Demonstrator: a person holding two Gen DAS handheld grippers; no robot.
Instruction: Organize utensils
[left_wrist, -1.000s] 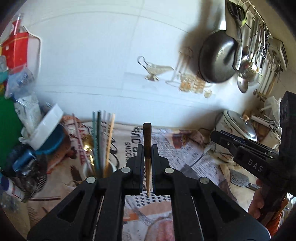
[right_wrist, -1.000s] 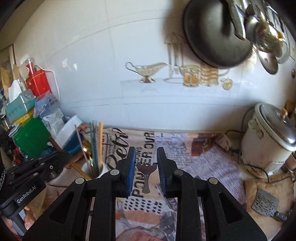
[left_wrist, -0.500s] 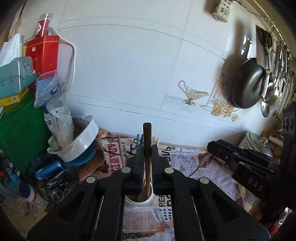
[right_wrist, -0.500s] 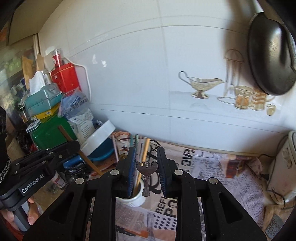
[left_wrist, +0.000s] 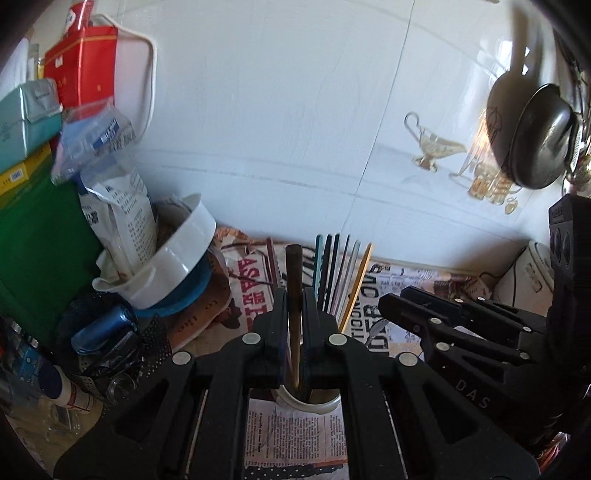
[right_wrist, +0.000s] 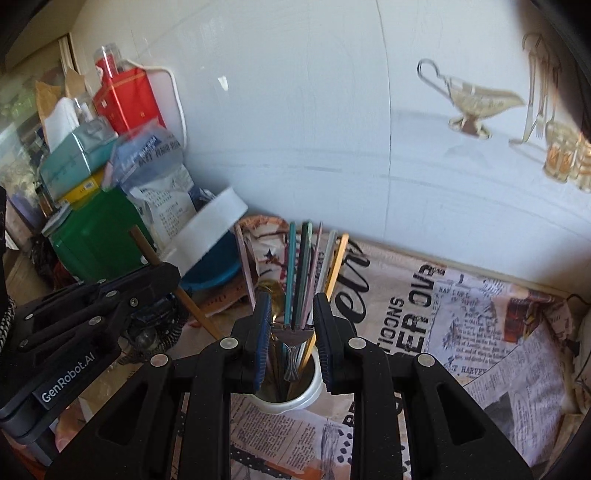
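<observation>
Both utensils poised over the white cup.
Left hand-held gripper clamps a wooden stick, right hand-held gripper a small fork; both shafts upright, lower ends at the cup's mouth.

Matt black plastic left gripper; brown wooden stick; dull metal fork; glossy white cup; printed newspaper sheets; smooth glossy wall tiles.

Newspaper-covered counter under a white utensil cup and cluttered containers.
</observation>
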